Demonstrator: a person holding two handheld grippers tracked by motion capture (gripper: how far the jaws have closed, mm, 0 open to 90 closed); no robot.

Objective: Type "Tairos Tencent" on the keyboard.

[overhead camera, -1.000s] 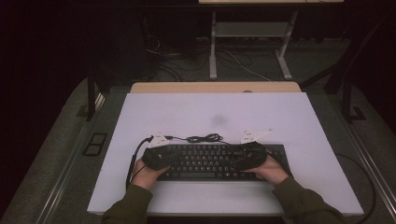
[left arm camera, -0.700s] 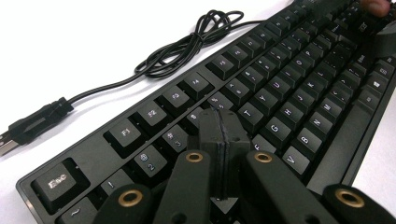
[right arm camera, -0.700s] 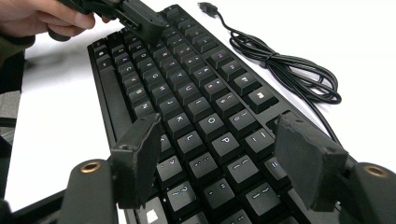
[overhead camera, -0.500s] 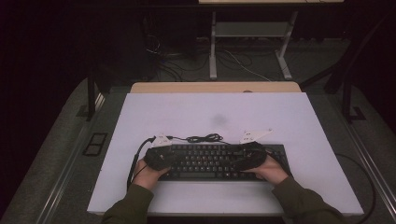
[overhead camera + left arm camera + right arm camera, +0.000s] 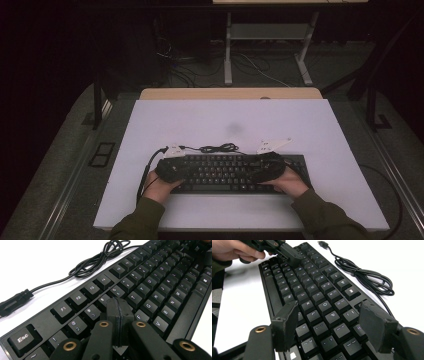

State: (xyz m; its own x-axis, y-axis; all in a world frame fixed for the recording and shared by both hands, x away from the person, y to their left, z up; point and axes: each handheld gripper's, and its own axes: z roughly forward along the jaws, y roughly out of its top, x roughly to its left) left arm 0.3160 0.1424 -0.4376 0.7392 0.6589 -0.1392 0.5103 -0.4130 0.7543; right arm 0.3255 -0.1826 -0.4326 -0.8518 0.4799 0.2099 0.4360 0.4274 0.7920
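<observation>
A black keyboard (image 5: 227,172) lies on the white table near the front edge, its black cable (image 5: 217,148) coiled just behind it. My left gripper (image 5: 172,170) hovers over the keyboard's left end; its jaws are pressed together, their tips just above the number and letter keys (image 5: 117,307). My right gripper (image 5: 267,167) is over the keyboard's right end with its jaws spread wide above the keys (image 5: 329,315), nothing between them. In the right gripper view the left gripper (image 5: 287,251) shows at the far end, held by a hand.
The white table top (image 5: 230,120) stretches behind the keyboard. The cable's USB plug (image 5: 15,301) lies on the table at the keyboard's left. A wooden desk edge (image 5: 230,93) borders the back, with dark floor, cables and a table frame (image 5: 270,45) beyond.
</observation>
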